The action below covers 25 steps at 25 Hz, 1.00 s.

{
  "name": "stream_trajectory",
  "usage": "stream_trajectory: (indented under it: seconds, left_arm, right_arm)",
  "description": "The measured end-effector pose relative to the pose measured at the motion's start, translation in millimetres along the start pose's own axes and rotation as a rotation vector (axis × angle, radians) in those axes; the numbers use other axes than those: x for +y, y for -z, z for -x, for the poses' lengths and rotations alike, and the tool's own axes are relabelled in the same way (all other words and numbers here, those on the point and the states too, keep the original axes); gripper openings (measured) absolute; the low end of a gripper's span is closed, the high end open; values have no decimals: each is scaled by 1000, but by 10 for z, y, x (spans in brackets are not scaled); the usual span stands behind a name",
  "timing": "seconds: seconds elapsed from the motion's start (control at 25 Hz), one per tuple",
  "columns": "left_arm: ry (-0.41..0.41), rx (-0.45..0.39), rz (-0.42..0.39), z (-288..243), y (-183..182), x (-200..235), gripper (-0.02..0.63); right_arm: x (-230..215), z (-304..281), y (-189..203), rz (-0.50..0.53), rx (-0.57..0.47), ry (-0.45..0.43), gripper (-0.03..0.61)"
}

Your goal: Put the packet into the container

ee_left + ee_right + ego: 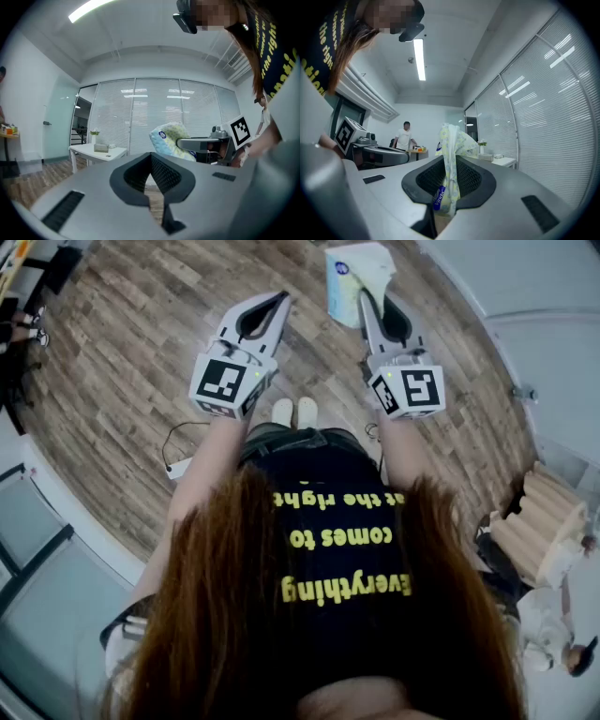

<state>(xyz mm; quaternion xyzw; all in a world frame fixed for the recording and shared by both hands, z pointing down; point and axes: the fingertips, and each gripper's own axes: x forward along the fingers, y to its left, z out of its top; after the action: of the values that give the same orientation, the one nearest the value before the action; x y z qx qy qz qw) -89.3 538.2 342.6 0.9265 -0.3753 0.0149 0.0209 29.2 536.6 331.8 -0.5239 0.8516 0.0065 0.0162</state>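
Inside right claw [449,164], gripped packet [452,138], lower end hidden; left claw [151,157] closed, empty.

Wood-plank floor [141,352] under me, my white shoes [293,412] standing on it, thin dark cable [167,448] lying nearby, white table [96,151] well apart.

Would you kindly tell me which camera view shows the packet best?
The right gripper view: the packet stands close and central, clamped between the right gripper's jaws. The head view shows it from above, past that gripper; the left gripper view shows it sideways, farther off.
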Motion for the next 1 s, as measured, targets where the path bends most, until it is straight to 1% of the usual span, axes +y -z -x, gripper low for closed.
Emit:
stream_trajectory:
  seconds: [0.48,1.0]
  left_arm:
    - [-8,16,-9,-88,75,-33,-2]
    - [-20,7,-10,-245,55,-100,-1]
  right_arm:
    - [-78,7,92,-16,17,-8,71]
    - [-264,93,10,-26,-1,-12,71]
